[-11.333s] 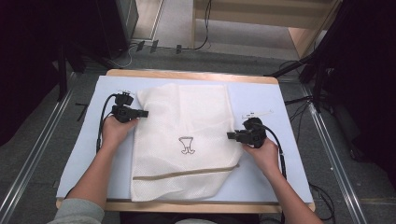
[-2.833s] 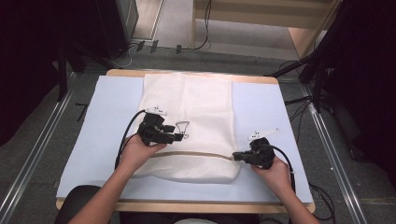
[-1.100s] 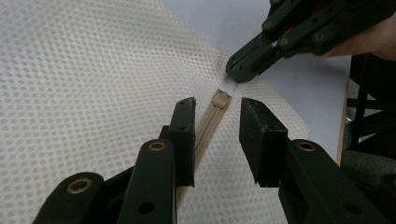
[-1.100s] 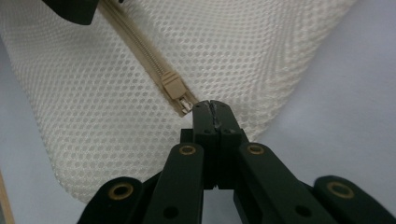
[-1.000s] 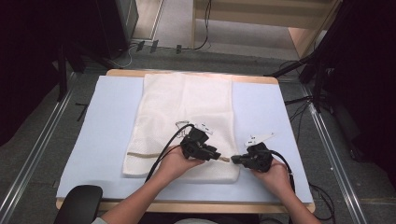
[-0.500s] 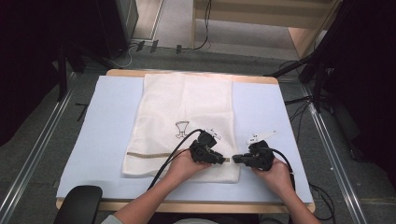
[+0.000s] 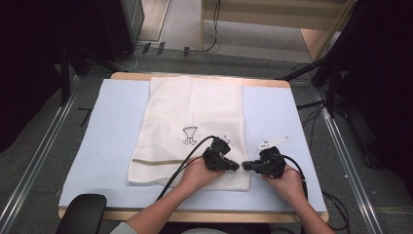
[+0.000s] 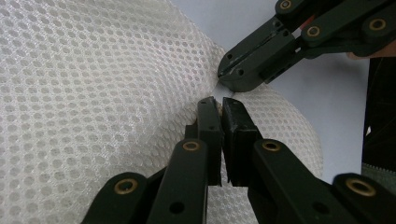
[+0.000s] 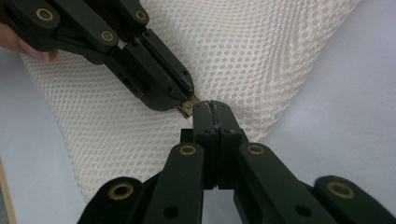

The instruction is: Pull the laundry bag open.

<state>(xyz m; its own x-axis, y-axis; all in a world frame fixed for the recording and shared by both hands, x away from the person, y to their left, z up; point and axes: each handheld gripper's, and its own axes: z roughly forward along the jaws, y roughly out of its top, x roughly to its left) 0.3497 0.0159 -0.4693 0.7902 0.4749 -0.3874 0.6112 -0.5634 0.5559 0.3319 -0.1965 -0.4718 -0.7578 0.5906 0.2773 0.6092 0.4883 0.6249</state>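
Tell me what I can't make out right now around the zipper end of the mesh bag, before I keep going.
- Zipper pull: right gripper view shows a small brass bit; the left gripper covers the rest.
- What the right gripper pinches: its shut jaws hide it.
- Zipper line near the mesh bag corner: high view, both hands lie over it.
- Bag's printed mark: high view, too small to read.

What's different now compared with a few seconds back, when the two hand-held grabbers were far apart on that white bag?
The left gripper has slid rightward along the brown zipper line of the white mesh bag until it meets the right gripper at the bag's near right corner. Both are now clamped on the bag, the left apparently on a small brass zipper pull. The bag itself and the pale blue table cover lie as before.
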